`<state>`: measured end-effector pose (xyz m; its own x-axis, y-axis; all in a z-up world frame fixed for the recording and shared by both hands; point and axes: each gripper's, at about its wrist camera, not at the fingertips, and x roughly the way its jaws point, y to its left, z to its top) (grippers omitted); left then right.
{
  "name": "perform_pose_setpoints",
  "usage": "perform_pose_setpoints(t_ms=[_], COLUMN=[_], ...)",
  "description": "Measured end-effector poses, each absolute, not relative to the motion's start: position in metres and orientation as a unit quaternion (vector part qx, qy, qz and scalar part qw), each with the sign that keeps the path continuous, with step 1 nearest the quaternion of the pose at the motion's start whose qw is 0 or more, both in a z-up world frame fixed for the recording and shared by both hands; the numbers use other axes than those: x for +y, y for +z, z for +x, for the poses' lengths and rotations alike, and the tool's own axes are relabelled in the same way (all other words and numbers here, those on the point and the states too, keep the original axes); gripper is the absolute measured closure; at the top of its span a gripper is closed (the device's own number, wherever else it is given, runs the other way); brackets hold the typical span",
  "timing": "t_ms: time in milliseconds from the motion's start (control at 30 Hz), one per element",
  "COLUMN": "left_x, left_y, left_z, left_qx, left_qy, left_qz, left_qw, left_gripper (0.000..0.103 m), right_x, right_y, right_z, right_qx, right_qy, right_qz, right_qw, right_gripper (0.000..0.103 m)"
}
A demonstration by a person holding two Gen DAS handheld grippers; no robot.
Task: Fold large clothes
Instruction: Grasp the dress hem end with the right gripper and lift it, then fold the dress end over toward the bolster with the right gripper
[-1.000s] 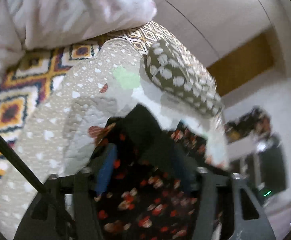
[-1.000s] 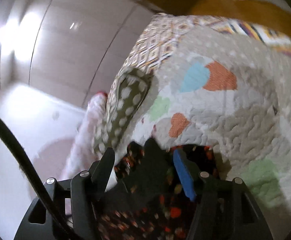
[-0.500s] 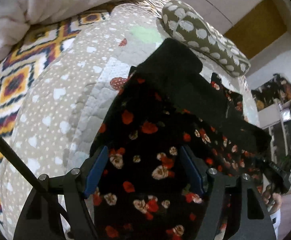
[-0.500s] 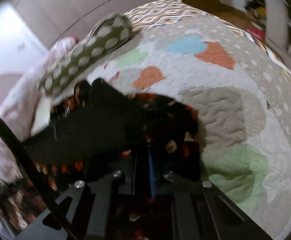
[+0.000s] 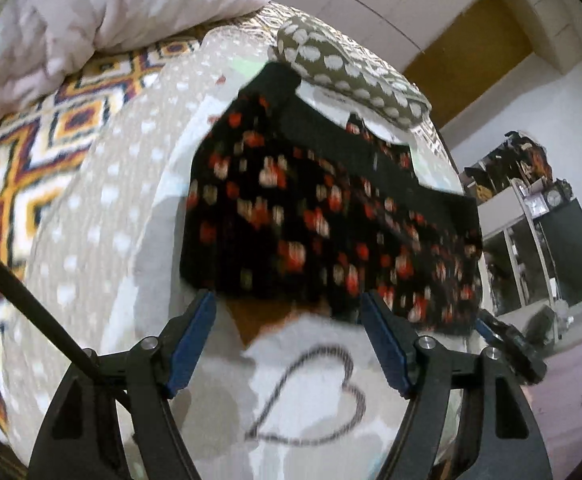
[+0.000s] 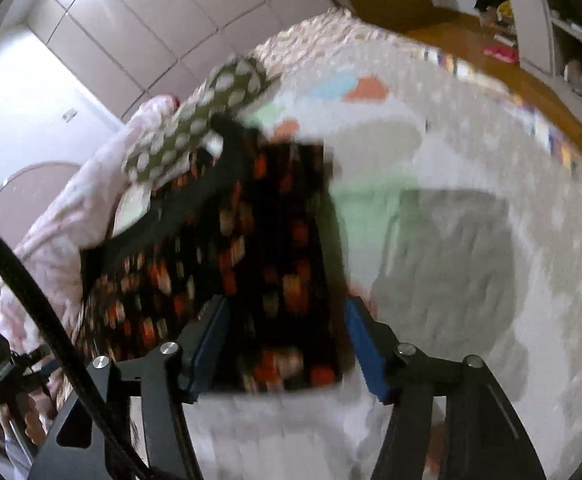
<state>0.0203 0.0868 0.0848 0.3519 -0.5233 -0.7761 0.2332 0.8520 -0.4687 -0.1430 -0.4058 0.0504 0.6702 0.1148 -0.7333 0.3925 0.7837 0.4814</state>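
Observation:
A black garment with red and cream flowers [image 5: 323,216] lies folded in a flat rectangle on the quilted bed cover [image 5: 139,208]. A plain black band runs along its far edge. My left gripper [image 5: 291,332] is open and empty, just short of the garment's near edge. In the right wrist view the same garment [image 6: 243,264] lies ahead, and my right gripper [image 6: 287,340] is open and empty, with its fingers over the garment's near edge. The right gripper also shows at the right in the left wrist view [image 5: 507,344].
An olive pillow with white dots [image 5: 351,68] lies just behind the garment. A pink blanket [image 5: 91,20] is bunched at the far left. A patterned sheet [image 5: 19,152] shows at the left. Shelves and a dark screen [image 5: 571,248] stand beyond the bed's right side.
Both grippers held the garment a second ago. They laid it flat on the bed, let go, opened and drew back, so the garment now lies ahead of the fingers.

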Motion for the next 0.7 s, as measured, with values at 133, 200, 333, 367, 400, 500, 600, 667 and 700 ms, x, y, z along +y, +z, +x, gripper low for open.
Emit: perform_pose_setpoints(t_ms=[133, 200, 333, 367, 400, 500, 600, 667, 700], left_x=[0.09, 0.093, 0.097, 0.097, 0.097, 0.096, 0.093, 0.087, 0.083], left_y=[0.071, 0.07, 0.076, 0.076, 0.077, 0.074, 0.069, 0.066, 0.065], left_z=[-0.008, -0.019, -0.042, -0.047, -0.051, -0.06, -0.066, -0.071, -0.074], left_qx=[0.535, 0.538, 0.529, 0.525, 0.522, 0.521, 0.52, 0.514, 0.509], left_qy=[-0.231, -0.225, -0.221, -0.217, -0.212, -0.205, -0.206, -0.202, -0.201], left_qz=[-0.16, -0.16, -0.138, -0.13, -0.122, -0.11, -0.1, -0.083, -0.076], left_qw=[0.797, 0.796, 0.808, 0.813, 0.817, 0.821, 0.823, 0.83, 0.833], left_gripper=[0.029, 0.029, 0.029, 0.029, 0.029, 0.029, 0.029, 0.029, 0.029], right_x=[-0.4, -0.402, -0.418, -0.422, -0.427, -0.437, -0.433, -0.43, -0.427], right_y=[0.014, 0.008, 0.018, 0.017, 0.014, 0.004, 0.021, 0.041, 0.055], right_z=[-0.144, -0.143, -0.148, -0.151, -0.154, -0.164, -0.17, -0.179, -0.182], right_qx=[0.397, 0.382, 0.391, 0.397, 0.403, 0.413, 0.417, 0.391, 0.372], right_qy=[-0.071, -0.047, -0.086, -0.095, -0.109, -0.134, -0.16, -0.164, -0.163], right_qz=[0.376, 0.415, 0.397, 0.393, 0.39, 0.385, 0.335, 0.316, 0.307], right_qw=[0.834, 0.824, 0.826, 0.824, 0.821, 0.814, 0.83, 0.849, 0.861], right_gripper=[0.039, 0.087, 0.092, 0.095, 0.098, 0.102, 0.102, 0.101, 0.101])
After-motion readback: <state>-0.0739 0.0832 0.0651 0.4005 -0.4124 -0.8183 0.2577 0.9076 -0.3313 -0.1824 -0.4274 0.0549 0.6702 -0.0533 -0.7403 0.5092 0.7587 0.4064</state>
